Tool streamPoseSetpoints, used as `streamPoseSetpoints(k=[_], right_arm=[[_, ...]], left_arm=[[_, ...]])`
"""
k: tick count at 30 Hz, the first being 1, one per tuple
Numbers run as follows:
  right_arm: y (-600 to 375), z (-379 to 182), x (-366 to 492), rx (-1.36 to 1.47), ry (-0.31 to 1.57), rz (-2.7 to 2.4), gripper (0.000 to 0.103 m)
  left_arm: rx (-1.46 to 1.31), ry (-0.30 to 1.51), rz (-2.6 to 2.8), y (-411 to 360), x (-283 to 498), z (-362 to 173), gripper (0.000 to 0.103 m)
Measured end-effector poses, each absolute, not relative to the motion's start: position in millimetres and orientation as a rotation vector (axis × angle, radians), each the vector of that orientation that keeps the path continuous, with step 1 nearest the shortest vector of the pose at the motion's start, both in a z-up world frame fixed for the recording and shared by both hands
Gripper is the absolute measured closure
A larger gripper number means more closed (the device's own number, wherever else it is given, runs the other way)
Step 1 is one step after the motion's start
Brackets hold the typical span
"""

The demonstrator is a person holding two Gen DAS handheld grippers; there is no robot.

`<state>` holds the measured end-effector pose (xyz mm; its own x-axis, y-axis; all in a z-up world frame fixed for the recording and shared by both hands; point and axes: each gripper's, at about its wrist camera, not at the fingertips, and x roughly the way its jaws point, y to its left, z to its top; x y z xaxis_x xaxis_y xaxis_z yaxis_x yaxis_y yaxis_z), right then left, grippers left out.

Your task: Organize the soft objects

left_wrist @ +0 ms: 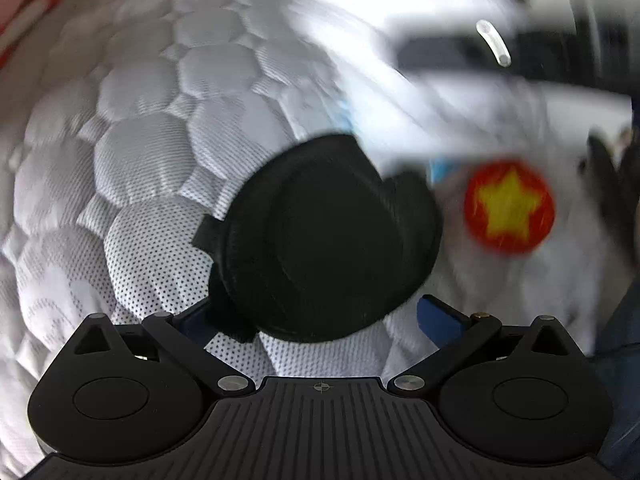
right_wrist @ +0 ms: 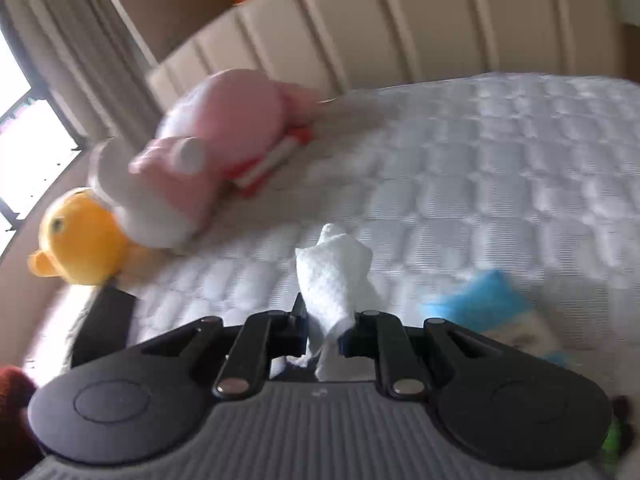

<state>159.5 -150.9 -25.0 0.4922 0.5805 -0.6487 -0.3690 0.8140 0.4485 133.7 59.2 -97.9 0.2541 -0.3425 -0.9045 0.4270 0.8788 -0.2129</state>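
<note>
- Far left in the right wrist view, a yellow plush toy (right_wrist: 82,244) lies at the edge of the white quilted mattress (right_wrist: 480,168), touching the pink and white plush toy (right_wrist: 208,152) beside it, which rests near the padded beige headboard (right_wrist: 360,28).
- Middle of that view: the right gripper (right_wrist: 324,330) has its jaws nearly together, pinching a crumpled white tissue (right_wrist: 334,272) that sticks up above the fingers, off the mattress.
- To the right, a blue and white soft item (right_wrist: 486,306) lies on the mattress, blurred.
- In the left wrist view, the left gripper (left_wrist: 320,320) points down at the mattress, with a black padded object (left_wrist: 328,236) and white dotted fabric (left_wrist: 160,252) between its spread blue fingers (left_wrist: 442,320); I cannot tell whether the pads press on it.
- Right of the black object, a white plush (left_wrist: 480,112) with a red disc and yellow star (left_wrist: 509,209) lies blurred.
</note>
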Motion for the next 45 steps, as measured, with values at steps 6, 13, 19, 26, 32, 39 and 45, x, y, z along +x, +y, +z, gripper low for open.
streamPoseSetpoints(k=[6, 13, 19, 26, 32, 39, 45], right_arm=[[-133.8, -76.7, 168.8, 0.11, 1.058, 0.518, 0.087], [-164.8, -75.9, 163.2, -0.028, 1.049, 0.319, 0.081], [-153.8, -80.7, 151.2, 0.122, 1.06, 0.452, 0.083], [-120.4, -82.6, 127.7, 0.177, 1.133, 0.671, 0.084], [-136.8, -89.5, 129.5, 0.145, 1.183, 0.56, 0.086], [-177.8, -77.0, 128.3, 0.076, 1.182, 0.437, 0.084], [-211.6, -67.0, 136.4, 0.154, 1.127, 0.394, 0.09]], left_arm=[[0.196, 1.186, -0.515, 49.7, 127.3, -99.9, 0.0], [0.174, 1.15, -0.491, 56.6, 130.7, -90.8, 0.0], [0.315, 1.125, -0.388, 59.6, 126.3, -78.9, 0.0], [0.023, 1.075, -0.05, 129.4, 153.5, -67.9, 0.0], [-0.326, 1.125, -0.201, 146.0, 160.4, -77.2, 0.0], [-0.342, 1.241, -0.395, 110.1, 164.2, -100.6, 0.0], [-0.423, 1.256, -0.437, 97.4, 161.6, -104.1, 0.0]])
